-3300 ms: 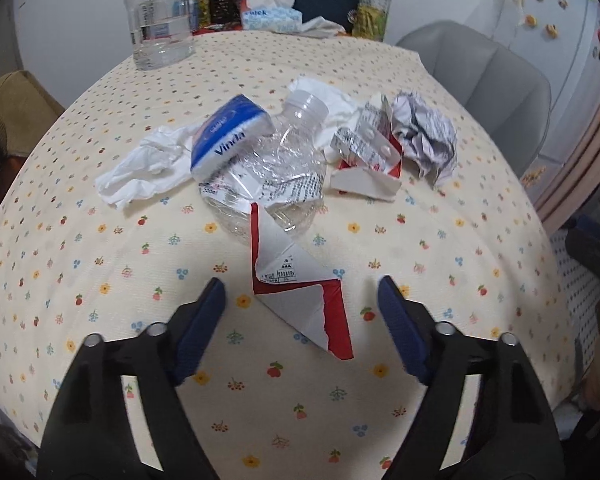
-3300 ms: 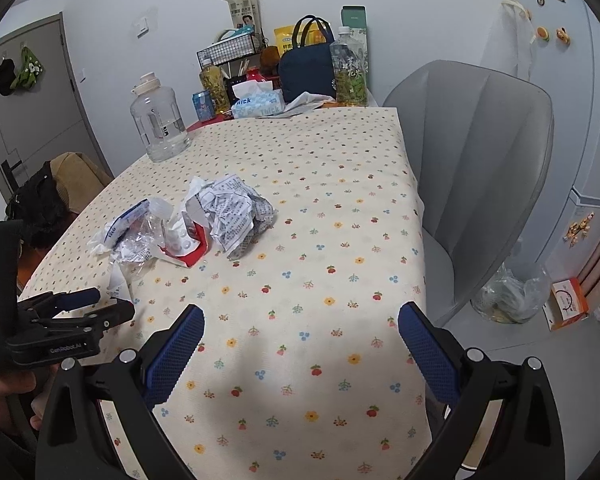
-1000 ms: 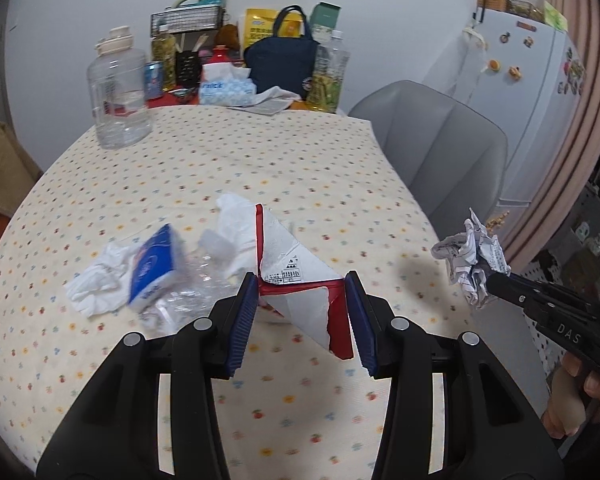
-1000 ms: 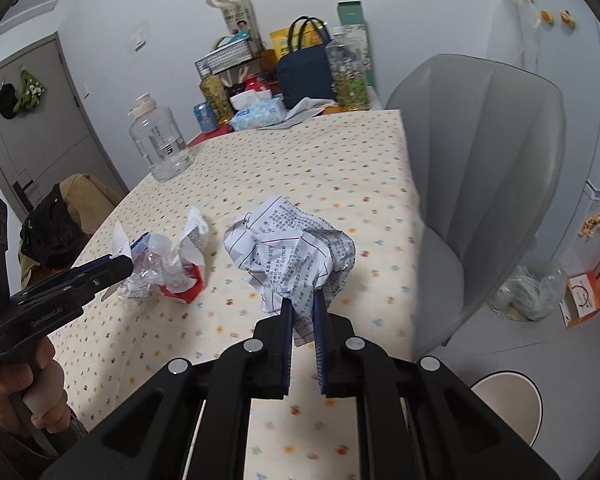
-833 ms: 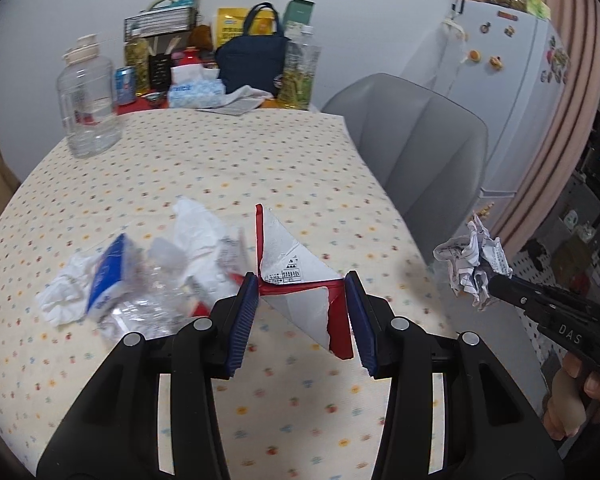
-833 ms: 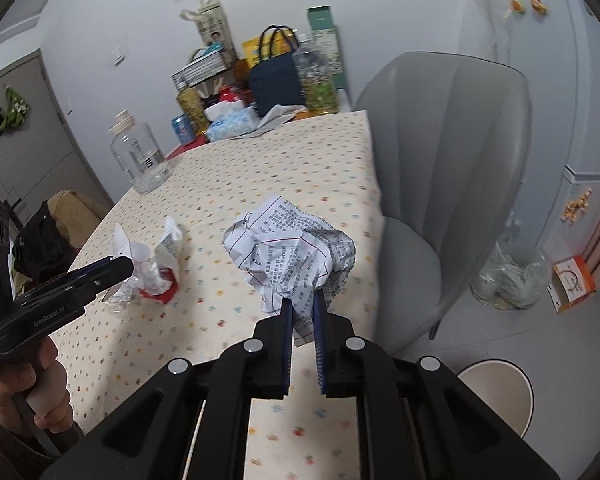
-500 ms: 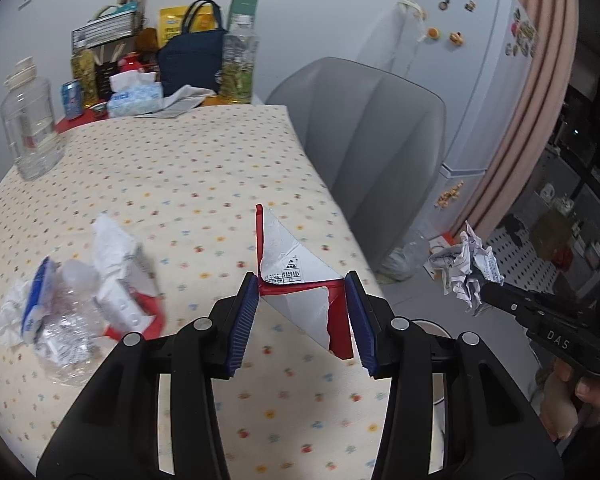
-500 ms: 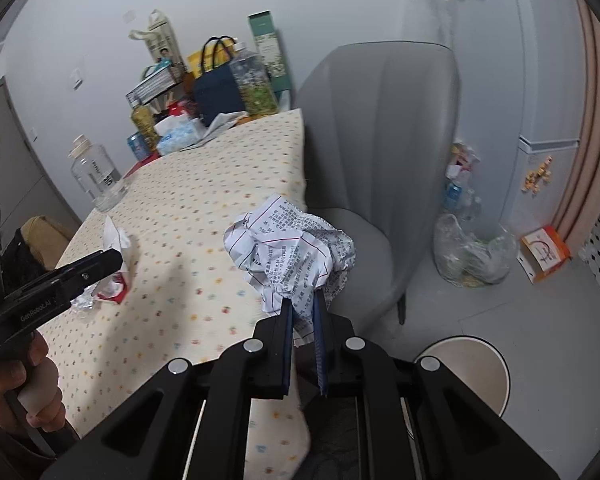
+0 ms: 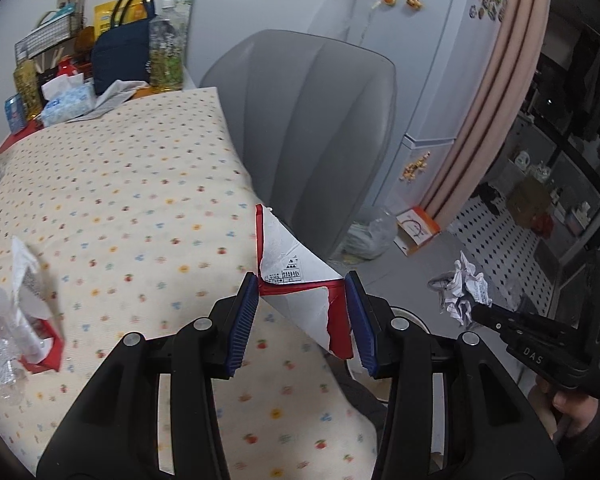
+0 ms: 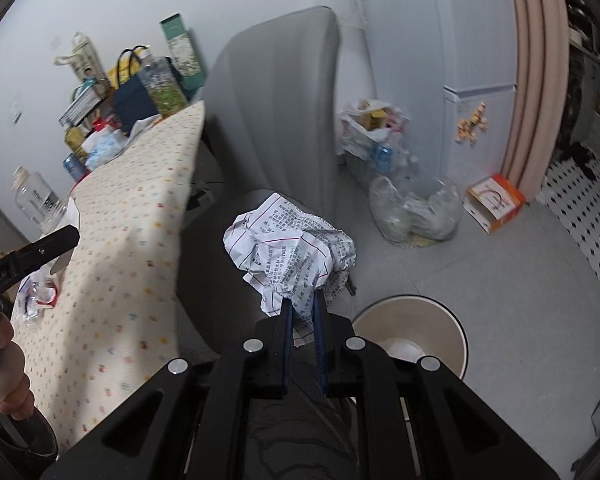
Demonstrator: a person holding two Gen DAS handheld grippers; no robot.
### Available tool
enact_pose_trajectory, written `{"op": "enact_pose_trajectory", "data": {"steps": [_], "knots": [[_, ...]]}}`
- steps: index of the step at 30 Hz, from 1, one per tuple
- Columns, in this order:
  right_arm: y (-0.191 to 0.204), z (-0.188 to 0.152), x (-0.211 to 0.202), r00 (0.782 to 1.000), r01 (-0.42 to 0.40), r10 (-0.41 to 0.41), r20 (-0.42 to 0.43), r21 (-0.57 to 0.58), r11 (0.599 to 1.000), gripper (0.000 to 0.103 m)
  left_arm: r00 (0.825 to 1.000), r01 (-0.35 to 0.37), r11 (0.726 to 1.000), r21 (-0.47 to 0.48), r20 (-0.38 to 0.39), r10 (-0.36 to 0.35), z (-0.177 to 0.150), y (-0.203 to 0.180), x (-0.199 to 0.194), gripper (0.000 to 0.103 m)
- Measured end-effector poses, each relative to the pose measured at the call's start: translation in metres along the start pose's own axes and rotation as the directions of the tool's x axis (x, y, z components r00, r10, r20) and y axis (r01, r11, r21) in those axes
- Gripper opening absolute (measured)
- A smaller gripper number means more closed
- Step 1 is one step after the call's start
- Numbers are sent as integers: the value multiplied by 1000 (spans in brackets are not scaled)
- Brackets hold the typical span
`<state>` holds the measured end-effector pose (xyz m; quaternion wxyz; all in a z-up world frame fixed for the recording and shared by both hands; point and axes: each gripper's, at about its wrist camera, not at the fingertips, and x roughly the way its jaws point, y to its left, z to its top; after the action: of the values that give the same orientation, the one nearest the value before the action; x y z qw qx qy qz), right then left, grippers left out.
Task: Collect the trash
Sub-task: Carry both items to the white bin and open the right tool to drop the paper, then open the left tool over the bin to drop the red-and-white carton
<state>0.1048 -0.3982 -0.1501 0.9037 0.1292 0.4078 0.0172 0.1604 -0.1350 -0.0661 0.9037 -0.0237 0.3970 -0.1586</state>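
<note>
My left gripper [image 9: 302,284] is shut on a torn red and white carton piece [image 9: 296,280], held above the right edge of the flowered table [image 9: 132,208]. My right gripper [image 10: 302,300] is shut on a crumpled printed paper ball [image 10: 292,248], held over the floor beside a round beige bin [image 10: 412,332]. The left wrist view shows that paper ball [image 9: 466,288] at the tip of the right gripper [image 9: 478,312], off the table. More trash, a crushed clear bottle and carton scraps [image 9: 16,320], lies on the table at the left.
A grey chair [image 9: 312,128] stands beside the table. A clear bag of trash [image 10: 416,212] and an orange box [image 10: 496,200] sit on the floor by a white fridge [image 9: 432,60]. Bottles, a tissue box [image 9: 66,100] and a dark bag [image 9: 120,56] crowd the table's far end.
Both grippers have swung right, away from the table's middle, each keeping its trash. The right one has sunk toward the floor, and the beige bin has come into its view.
</note>
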Motion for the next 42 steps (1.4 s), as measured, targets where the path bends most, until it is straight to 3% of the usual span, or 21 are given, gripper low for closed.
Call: {"op": "enact_pose_trajectory", "data": {"steps": [19, 20, 21, 22, 24, 34, 42], "knots": [[-71, -18, 55, 997, 46, -37, -69, 135, 990, 14, 993, 33, 997, 72, -114, -25, -3, -62, 62, 45], [-74, -19, 58, 997, 52, -42, -70, 140, 989, 16, 992, 35, 997, 76, -121, -25, -3, -64, 65, 45], [-79, -20, 62, 996, 53, -42, -76, 151, 987, 30, 991, 36, 996, 80, -128, -26, -4, -67, 68, 45], [-83, -21, 64, 996, 52, -40, -76, 162, 985, 50, 991, 38, 996, 84, -134, -26, -4, -70, 70, 45], [-91, -24, 65, 997, 54, -42, -67, 185, 981, 60, 989, 42, 995, 95, -145, -28, -6, -79, 74, 45], [-129, -29, 46, 995, 101, -91, -52, 255, 962, 62, 978, 104, 985, 135, -196, -77, -11, -113, 96, 45], [-172, -30, 10, 984, 171, -175, -16, 323, 931, 65, 946, 220, 960, 172, -276, -167, -17, -160, 121, 48]]}}
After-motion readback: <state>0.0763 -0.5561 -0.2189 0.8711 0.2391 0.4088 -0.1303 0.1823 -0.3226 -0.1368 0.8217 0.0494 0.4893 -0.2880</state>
